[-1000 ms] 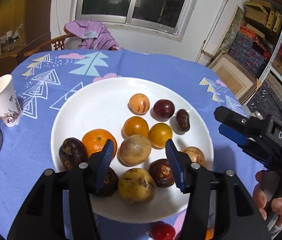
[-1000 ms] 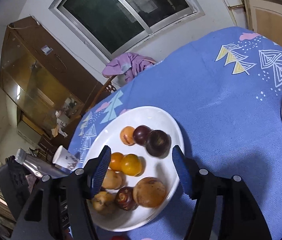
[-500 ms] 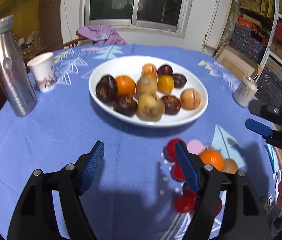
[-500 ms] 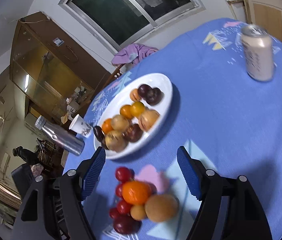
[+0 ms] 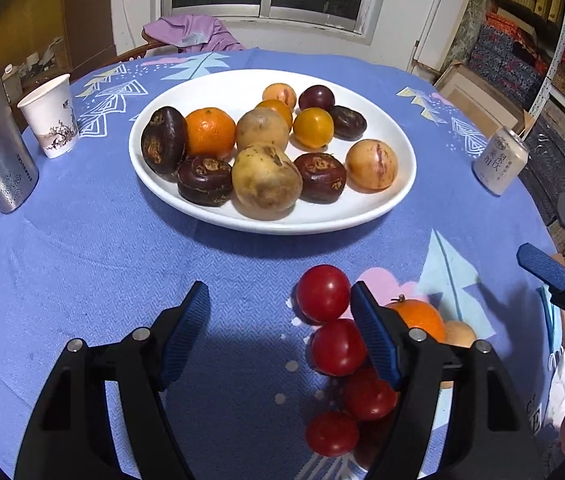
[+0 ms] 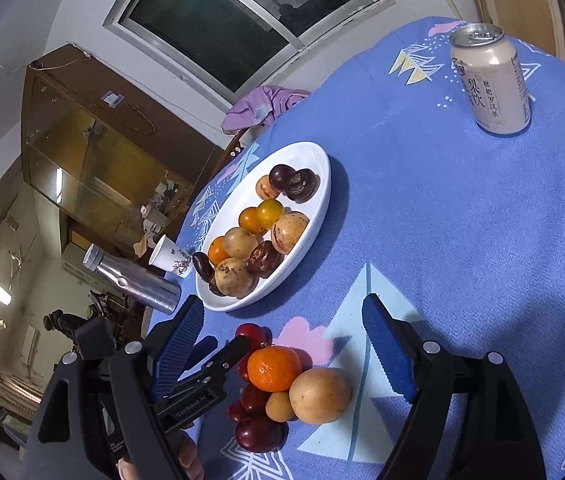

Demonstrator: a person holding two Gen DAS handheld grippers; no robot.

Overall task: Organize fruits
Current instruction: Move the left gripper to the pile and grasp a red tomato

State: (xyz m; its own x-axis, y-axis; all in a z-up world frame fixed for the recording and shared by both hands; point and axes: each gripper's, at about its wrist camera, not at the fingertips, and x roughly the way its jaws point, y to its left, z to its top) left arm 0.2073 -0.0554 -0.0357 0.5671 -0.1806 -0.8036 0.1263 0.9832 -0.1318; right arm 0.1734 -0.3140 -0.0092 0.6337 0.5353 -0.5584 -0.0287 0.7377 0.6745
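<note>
We are between picks, both jaws open and empty: our left gripper (image 5: pixel 278 316) hovers beside the loose red tomatoes (image 5: pixel 322 293) just short of the white plate (image 5: pixel 382 208), so next it should shift to straddle the nearest one, while our right gripper (image 6: pixel 282 344) hangs above the mandarin (image 6: pixel 273 369) in the same cluster.

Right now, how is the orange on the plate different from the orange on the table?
The orange on the plate lies on the white plate, between a dark fruit and a tan one. The orange on the table lies on the blue cloth, among red tomatoes, near both open grippers. Both are round and bright orange.
</note>
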